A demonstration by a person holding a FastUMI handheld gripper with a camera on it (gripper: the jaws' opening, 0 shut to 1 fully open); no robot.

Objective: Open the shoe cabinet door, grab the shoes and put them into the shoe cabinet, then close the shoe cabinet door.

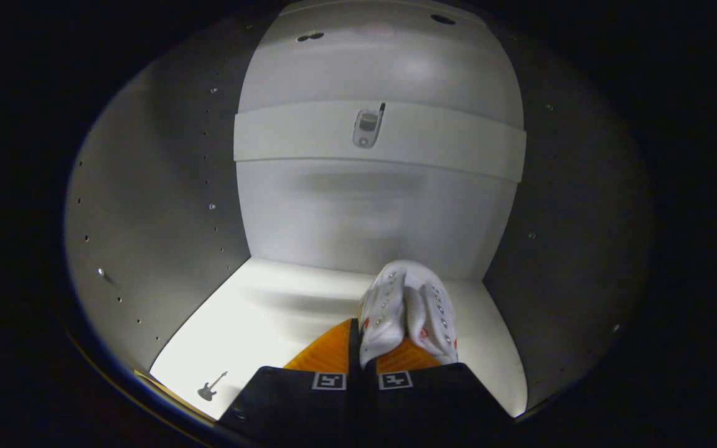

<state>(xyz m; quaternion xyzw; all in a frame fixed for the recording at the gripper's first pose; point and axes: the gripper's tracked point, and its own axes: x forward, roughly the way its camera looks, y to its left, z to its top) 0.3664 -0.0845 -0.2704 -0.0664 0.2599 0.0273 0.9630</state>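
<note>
Gripper is inside the white shoe cabinet, its fingers drawn close together and pinching a white lace-up canvas shoe with metal eyelets by its upper edge. The shoe sticks out just ahead of the fingertips, over the bright white bottom shelf, right of centre, short of the back panel. A white crossbar spans the back wall, with a small phone sticker on it. A small guitar sticker sits on the shelf's front left corner.

Bright glare on the cabinet floor — dim, fisheye-bent side walls.
</note>
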